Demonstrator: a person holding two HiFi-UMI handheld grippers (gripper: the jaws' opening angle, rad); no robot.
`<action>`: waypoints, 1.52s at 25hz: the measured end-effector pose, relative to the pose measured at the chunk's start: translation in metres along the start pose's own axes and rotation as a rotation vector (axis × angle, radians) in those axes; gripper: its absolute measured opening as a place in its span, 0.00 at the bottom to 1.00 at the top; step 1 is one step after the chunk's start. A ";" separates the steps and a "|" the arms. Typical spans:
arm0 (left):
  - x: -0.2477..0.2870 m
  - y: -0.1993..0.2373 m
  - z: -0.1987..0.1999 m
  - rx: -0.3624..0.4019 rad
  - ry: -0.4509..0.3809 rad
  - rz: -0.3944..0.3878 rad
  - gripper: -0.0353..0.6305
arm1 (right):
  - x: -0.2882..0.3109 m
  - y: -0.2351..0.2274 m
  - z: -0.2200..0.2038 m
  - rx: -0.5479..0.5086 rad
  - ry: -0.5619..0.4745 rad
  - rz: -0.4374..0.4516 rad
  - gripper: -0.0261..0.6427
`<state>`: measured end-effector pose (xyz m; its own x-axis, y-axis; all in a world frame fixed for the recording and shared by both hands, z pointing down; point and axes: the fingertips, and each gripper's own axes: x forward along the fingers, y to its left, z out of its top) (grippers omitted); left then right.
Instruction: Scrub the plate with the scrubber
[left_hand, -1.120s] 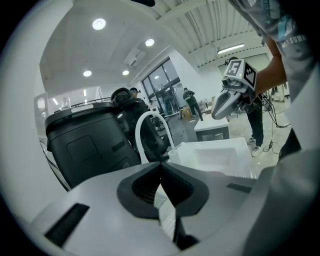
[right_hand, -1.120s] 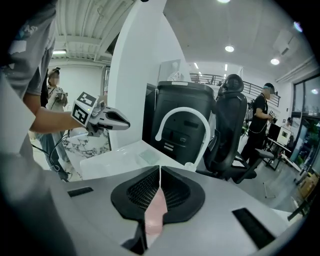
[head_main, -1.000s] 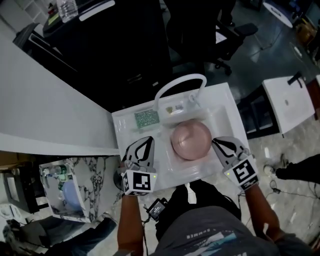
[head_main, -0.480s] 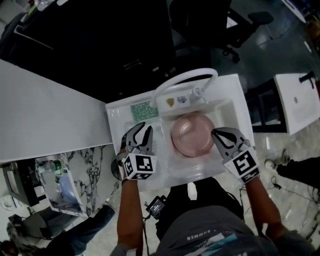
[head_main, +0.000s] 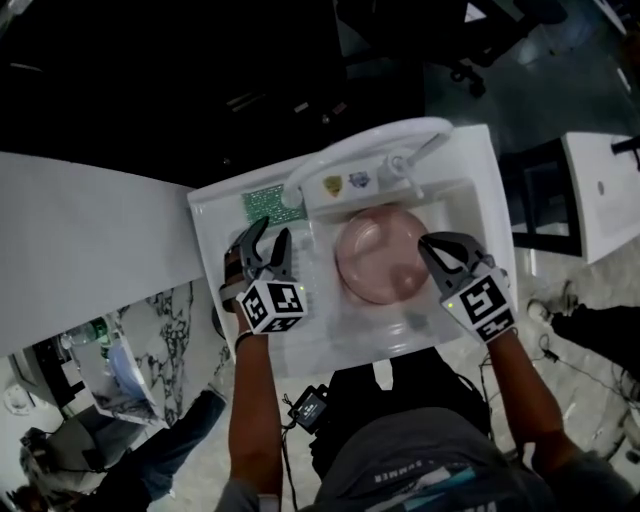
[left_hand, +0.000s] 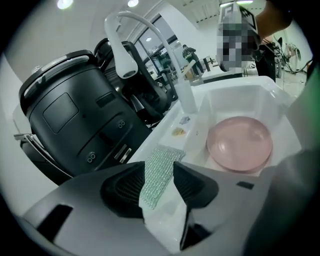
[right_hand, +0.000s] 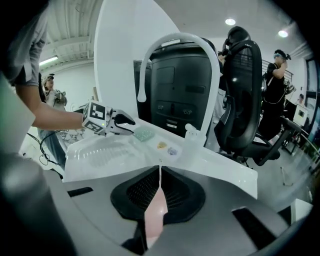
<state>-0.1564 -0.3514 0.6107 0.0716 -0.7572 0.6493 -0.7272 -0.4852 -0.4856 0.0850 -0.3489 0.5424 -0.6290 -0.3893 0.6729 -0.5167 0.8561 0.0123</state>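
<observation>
Just beyond opening left gripper (head_main: 272, 229), scrubber (head_main: 265, 205)

Pink plate (head_main: 380, 255); green, sparkly mesh scrubber (head_main: 262, 206); white sink (head_main: 478, 170).

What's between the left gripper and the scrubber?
Only bare white sink ledge, seen in the left gripper view. The left gripper, jaws just opening, frames the scrubber, gripping nothing.

This is an open office or lab floor: black swivel chairs (right_hand: 243, 100) stand by white desks (head_main: 80, 250), 2 recessed lights (right_hand: 230, 21) sit in a high ceiling, a person (right_hand: 276, 70) stands behind, and a small white sink unit (head_main: 485, 190) stands on marbled flooring (head_main: 190, 320).
</observation>
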 end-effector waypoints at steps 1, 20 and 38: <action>0.004 -0.001 -0.002 0.011 0.008 0.000 0.31 | 0.004 -0.002 -0.005 0.006 0.009 0.001 0.09; 0.039 -0.003 -0.023 0.127 0.088 0.091 0.25 | 0.059 -0.039 -0.079 0.121 0.130 -0.023 0.09; 0.008 0.016 0.012 0.181 -0.050 0.209 0.14 | 0.111 -0.060 -0.187 0.368 0.281 -0.063 0.27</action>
<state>-0.1592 -0.3702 0.6008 -0.0302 -0.8674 0.4966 -0.5966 -0.3830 -0.7053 0.1547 -0.3799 0.7550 -0.4344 -0.2859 0.8542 -0.7523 0.6366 -0.1695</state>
